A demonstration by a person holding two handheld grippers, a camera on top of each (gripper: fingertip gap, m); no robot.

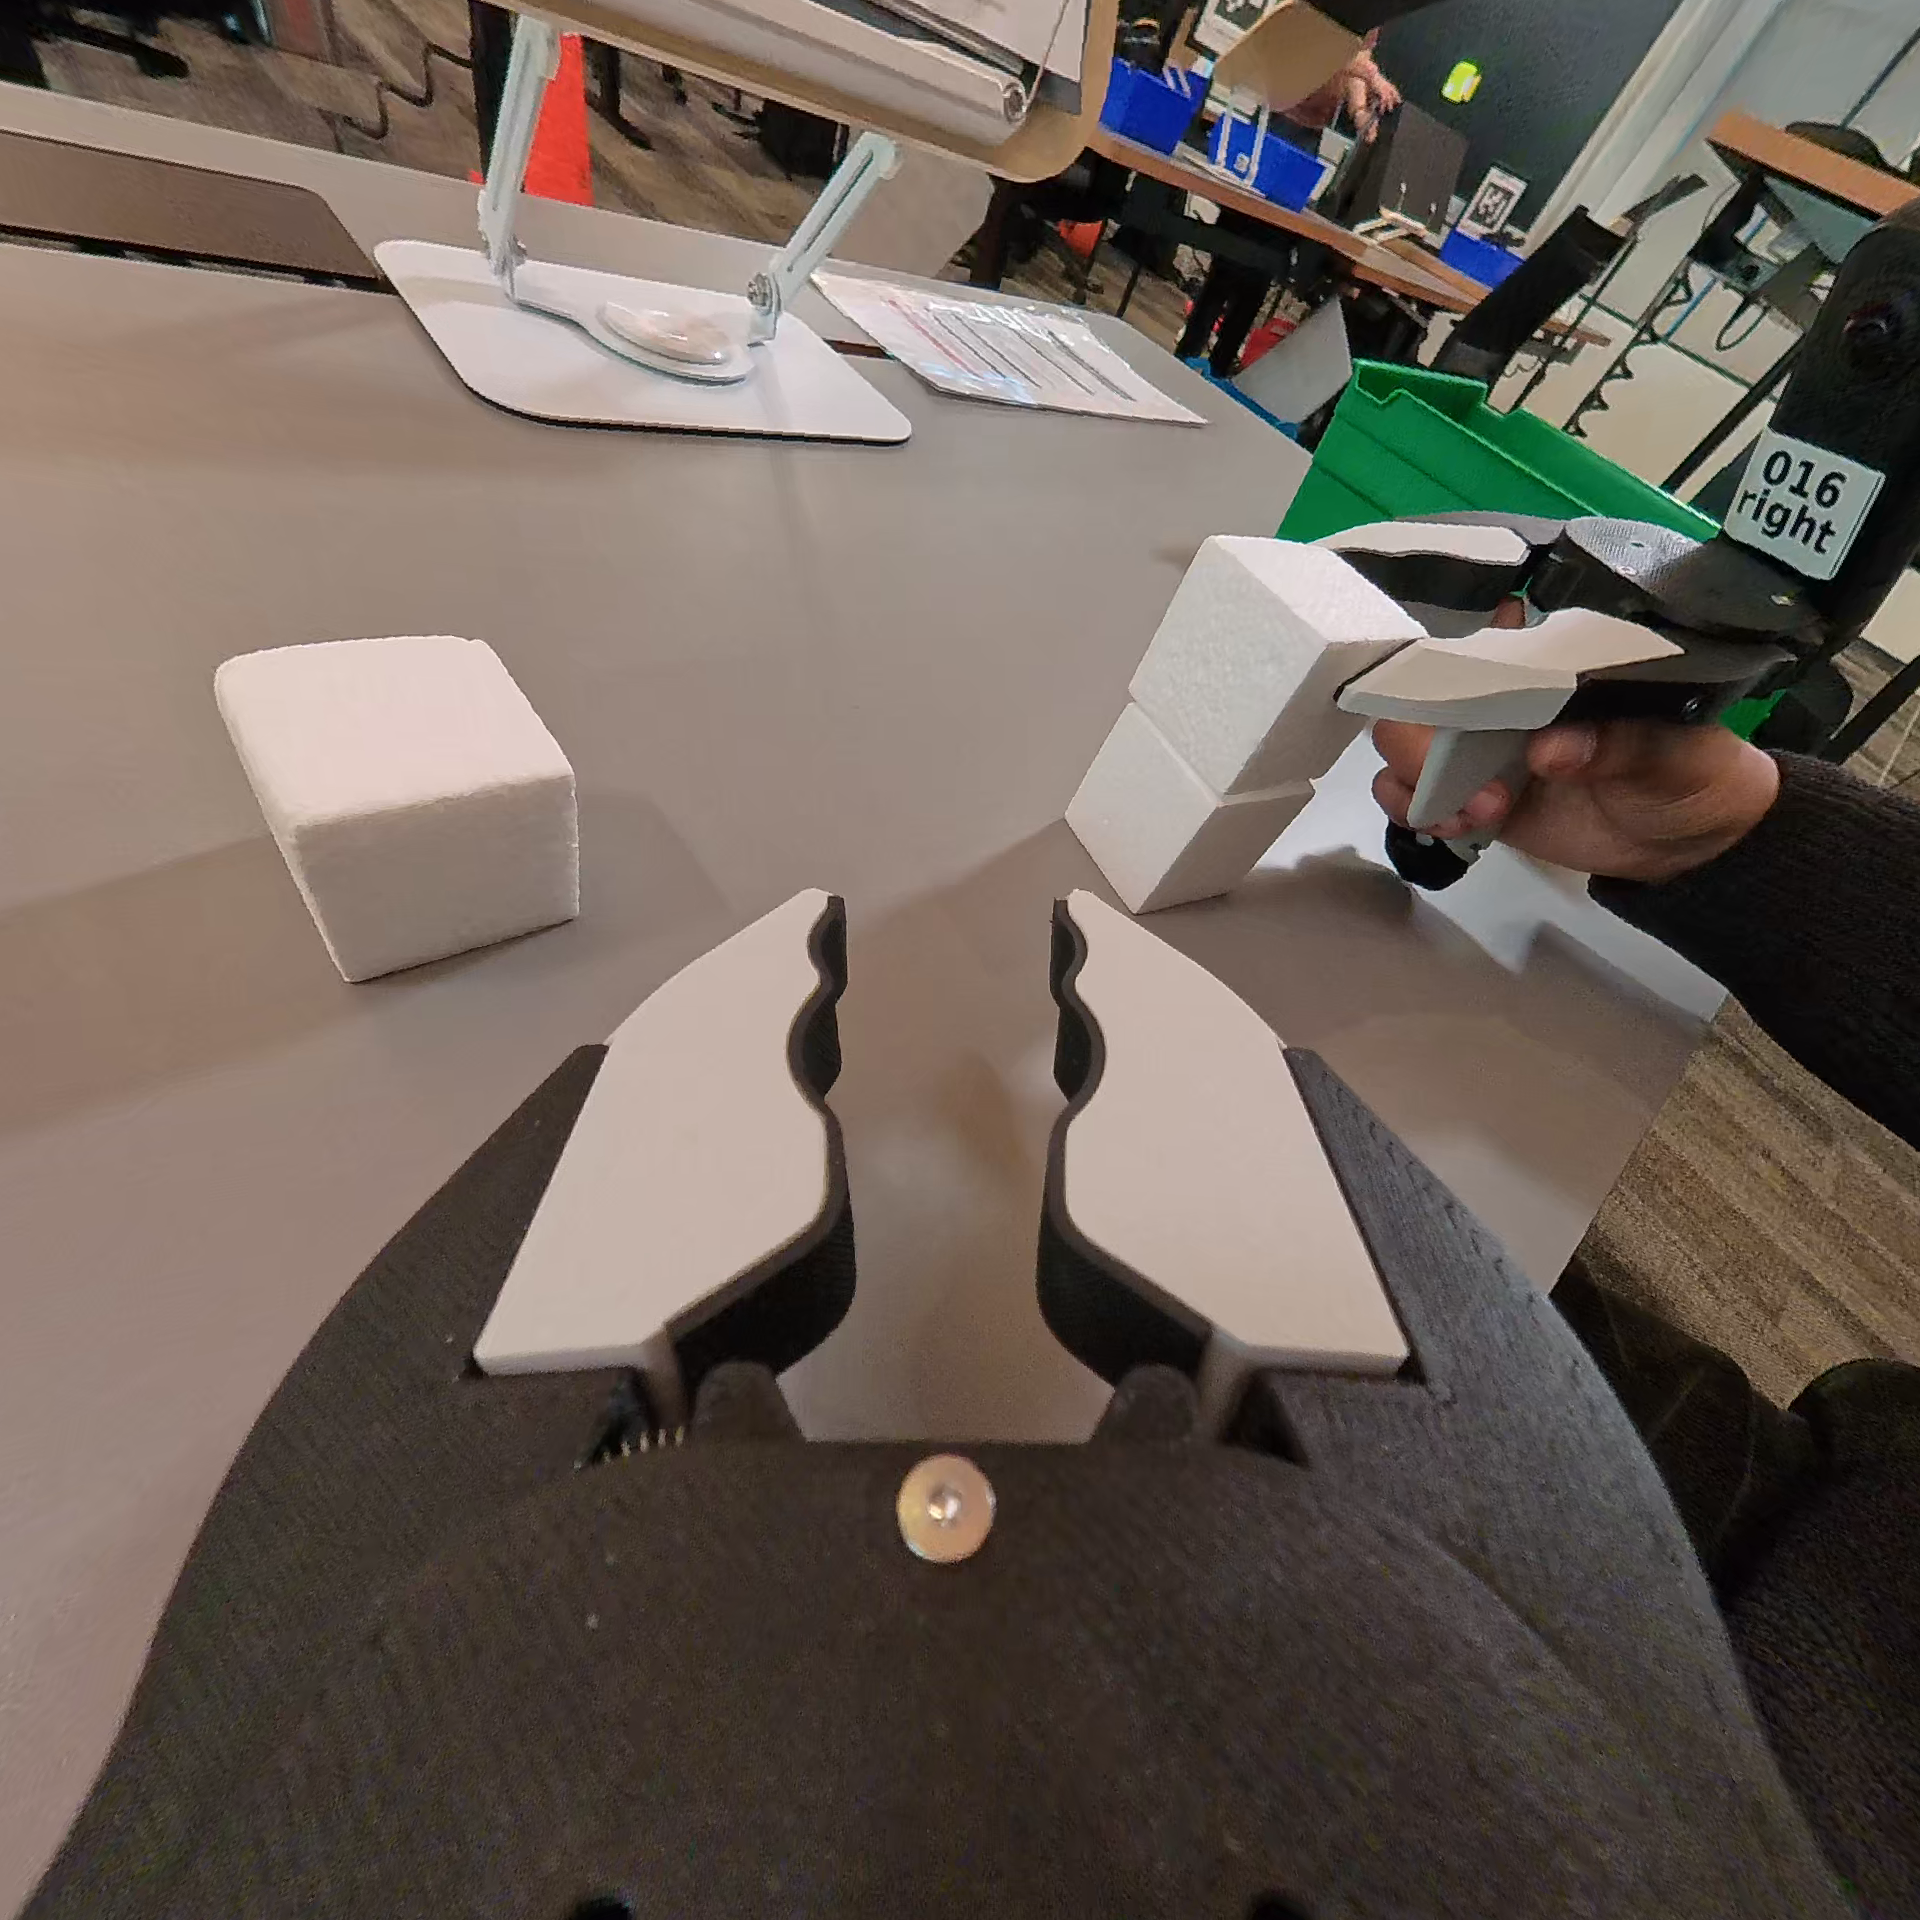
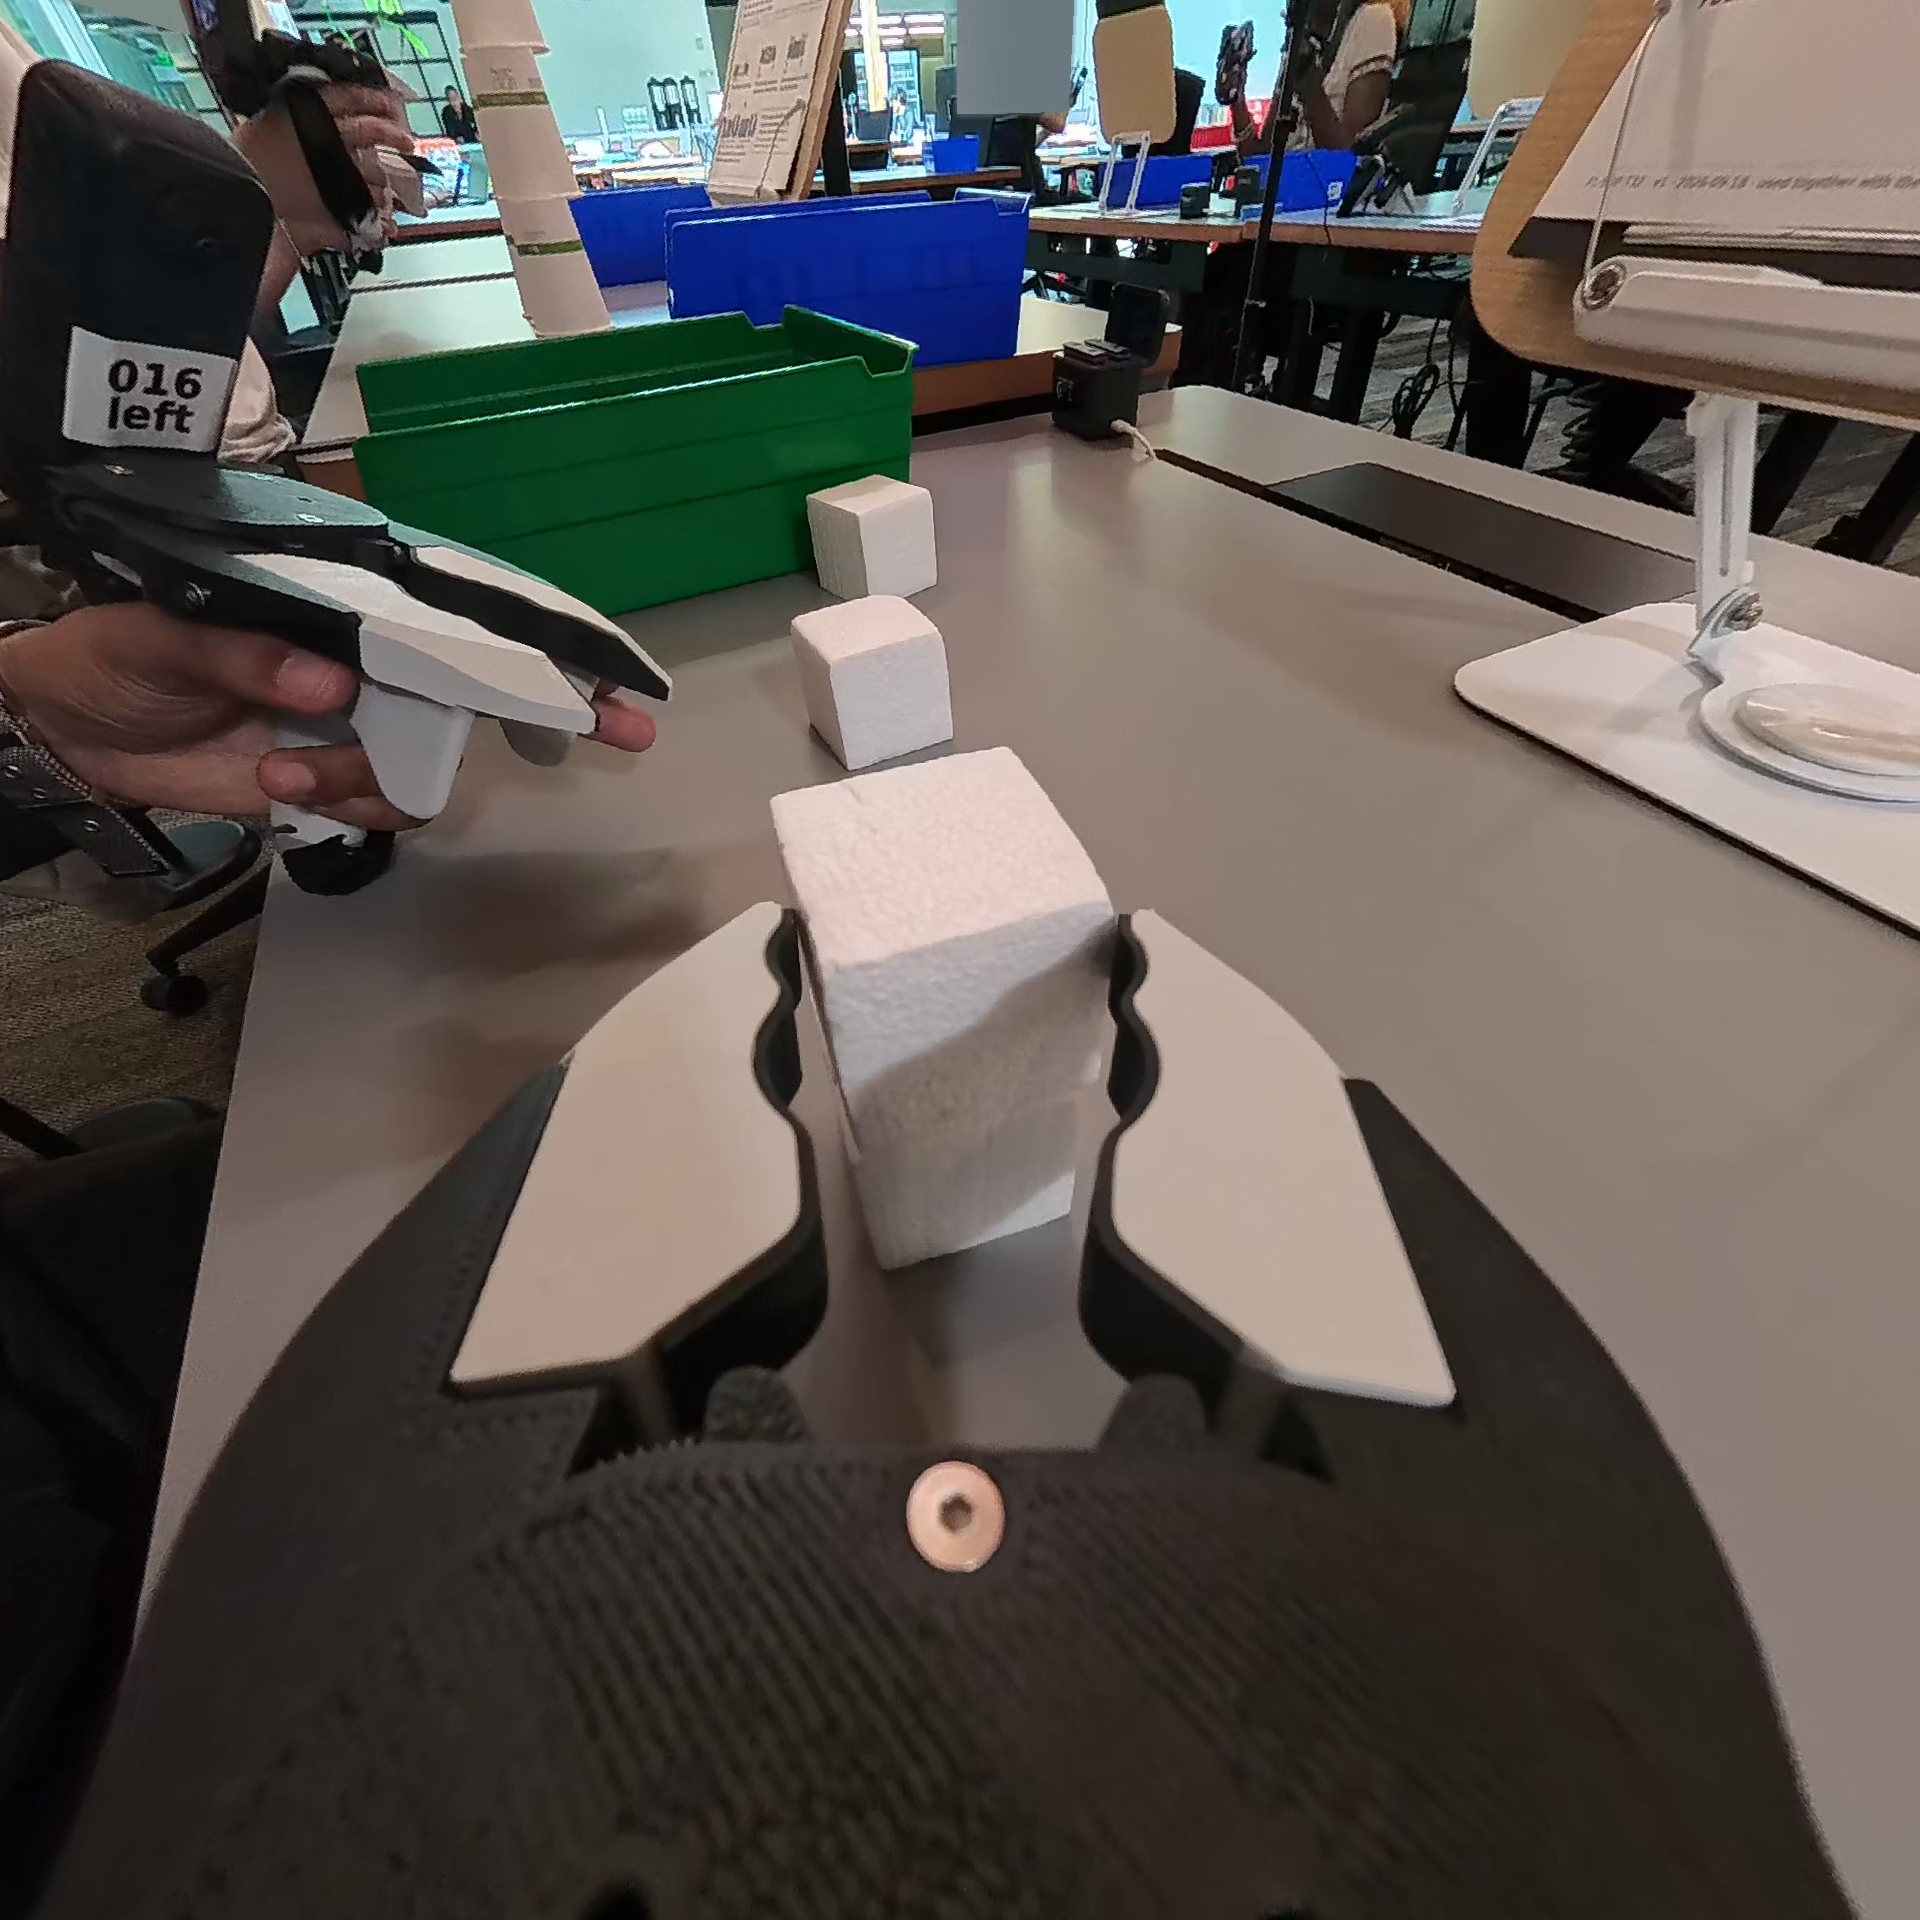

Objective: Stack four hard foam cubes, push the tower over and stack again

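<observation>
The right gripper (image 2: pixel 956 925) is closed on a white foam cube (image 2: pixel 935 862), its two fingers pressed against opposite side faces. That gripped cube sits tilted on top of a second white foam cube (image 2: pixel 977 1195), which stands on the grey tabletop (image 2: pixel 1351 935) near its edge. In the left wrist view the upper block (image 1: pixel 1247 634) leans askew, with its bottom meeting the top of the lower block (image 1: pixel 1153 821). The left gripper (image 1: pixel 945 914) has its fingers spread and nothing between them; it hovers over bare table, with a loose white foam cube (image 1: pixel 395 790) ahead to its left and the stacked pair ahead to its right. From the right wrist view two more loose foam cubes stand in a line beyond the stack, the nearer (image 2: pixel 873 675) well apart from it and the farther (image 2: pixel 873 530) just beside a green plastic bin (image 2: pixel 623 488). A white metal stand carrying a wooden board (image 2: pixel 1662 707) occupies the table's far side. How squarely the upper cube seats on the lower cannot be told, since the fingers cover much of the join. Only one loose cube shows in the left wrist view, and the bin's inside is hidden in both views.
</observation>
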